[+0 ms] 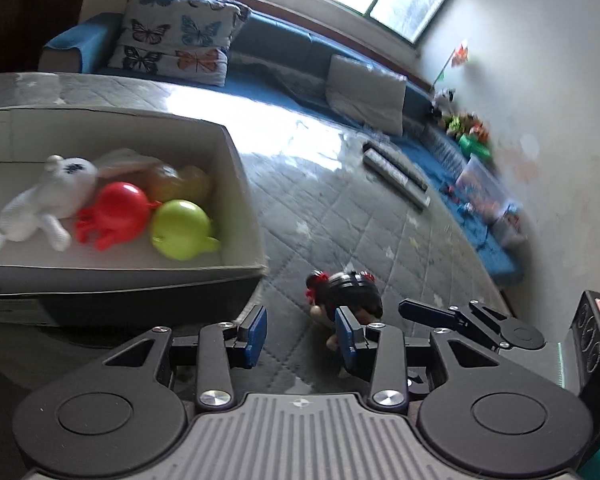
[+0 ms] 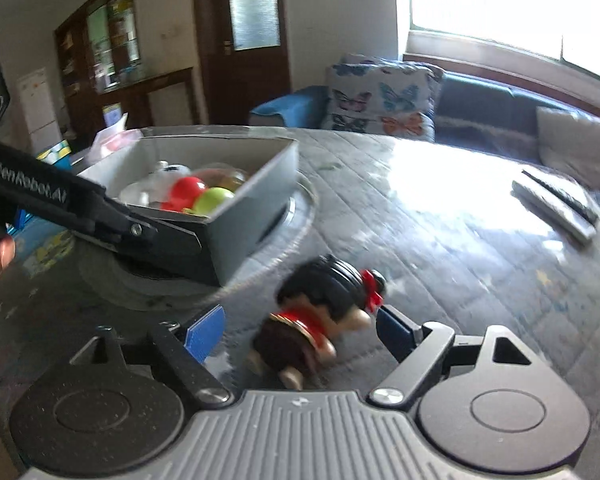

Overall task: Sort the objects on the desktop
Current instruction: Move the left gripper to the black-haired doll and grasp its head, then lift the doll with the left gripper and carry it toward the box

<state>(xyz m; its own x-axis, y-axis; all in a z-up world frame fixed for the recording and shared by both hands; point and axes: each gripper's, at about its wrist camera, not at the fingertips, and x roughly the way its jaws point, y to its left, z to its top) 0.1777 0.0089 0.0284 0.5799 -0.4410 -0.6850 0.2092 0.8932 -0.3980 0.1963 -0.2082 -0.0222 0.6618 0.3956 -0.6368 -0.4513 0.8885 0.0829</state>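
Observation:
A small doll with black hair and red bows (image 2: 320, 316) lies on its side on the grey quilted table cover (image 2: 440, 248). My right gripper (image 2: 300, 330) is open with its blue pads on either side of the doll, not closed on it. In the left wrist view the doll (image 1: 346, 292) lies just beyond the right fingertip. My left gripper (image 1: 302, 330) is open and empty next to the grey box (image 1: 240, 184). The box holds a white plush rabbit (image 1: 56, 196), a red toy (image 1: 118, 214), a green toy (image 1: 182, 230) and a brownish ball (image 1: 180, 182).
The box (image 2: 260, 196) stands on a round grey base at the table's left. Two remote controls (image 2: 556, 208) lie at the far right of the table. A blue sofa with butterfly cushions (image 1: 176, 40) runs behind it. Toys and a clear bin (image 1: 484, 188) sit at the sofa's right end.

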